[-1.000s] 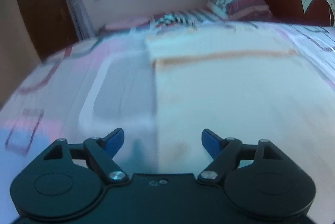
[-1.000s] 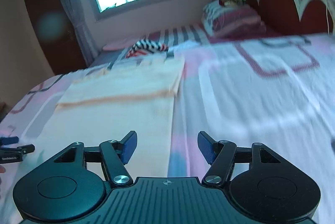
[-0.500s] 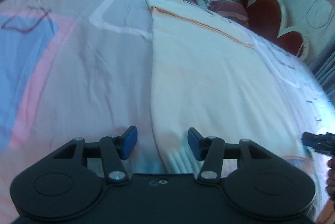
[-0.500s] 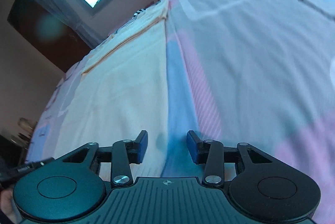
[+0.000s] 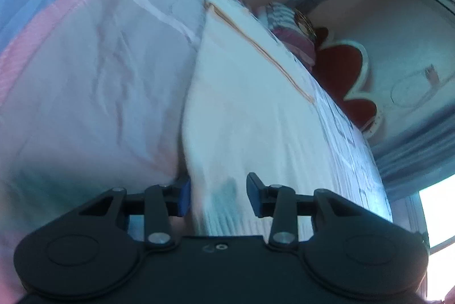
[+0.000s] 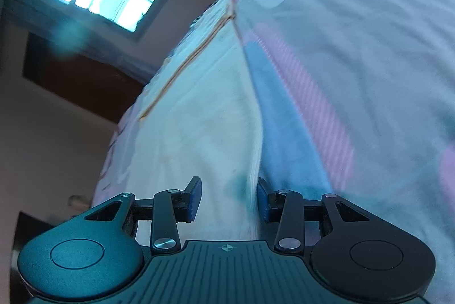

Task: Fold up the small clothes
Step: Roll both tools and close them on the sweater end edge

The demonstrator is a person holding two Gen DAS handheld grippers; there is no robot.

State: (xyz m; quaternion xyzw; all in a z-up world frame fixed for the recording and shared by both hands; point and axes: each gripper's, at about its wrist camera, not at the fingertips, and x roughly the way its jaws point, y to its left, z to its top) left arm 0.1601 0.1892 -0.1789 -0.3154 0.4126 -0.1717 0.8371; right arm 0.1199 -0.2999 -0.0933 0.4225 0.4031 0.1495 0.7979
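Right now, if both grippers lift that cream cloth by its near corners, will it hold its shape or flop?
The cream cloth will probably flop: it lies flat and follows the bedsheet closely. It looks thin and so likely light. Its edge sits between the right gripper fingers, so the far end would likely drag and sag.
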